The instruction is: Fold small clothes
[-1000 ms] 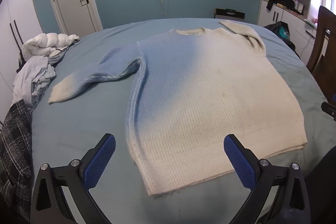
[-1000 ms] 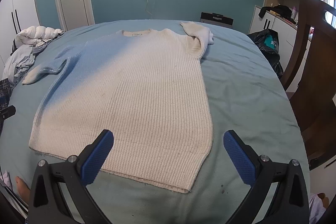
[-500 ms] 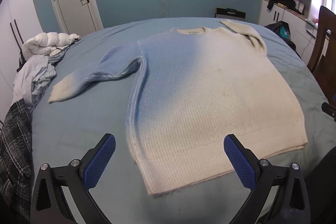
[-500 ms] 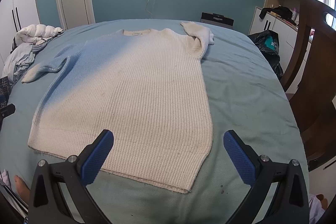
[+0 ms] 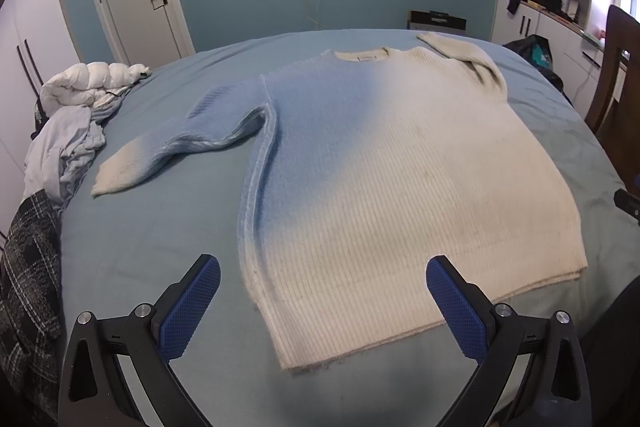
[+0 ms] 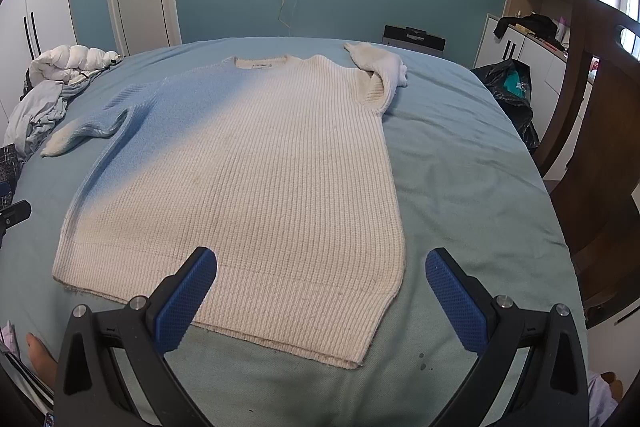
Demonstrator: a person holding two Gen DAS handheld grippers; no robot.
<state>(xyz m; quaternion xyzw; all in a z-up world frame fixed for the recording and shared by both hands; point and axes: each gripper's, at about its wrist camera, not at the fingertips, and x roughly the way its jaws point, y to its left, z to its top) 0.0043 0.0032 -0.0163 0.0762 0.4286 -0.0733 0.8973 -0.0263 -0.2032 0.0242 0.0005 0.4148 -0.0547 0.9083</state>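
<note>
Sweater (image 5: 400, 167): lies flat on the bed (image 5: 160, 247), hem nearest both grippers; one sleeve out to the left, the other folded by the right shoulder.
Left gripper (image 5: 320, 291): jaws wide, empty, over the hem's left corner.
Right gripper (image 6: 320, 287): jaws wide, empty, over the right corner.
Change: none visible over the last second; folding not yet begun.

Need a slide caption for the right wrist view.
Open right gripper above the hem of a cream sweater spread flat on the bed.
</note>
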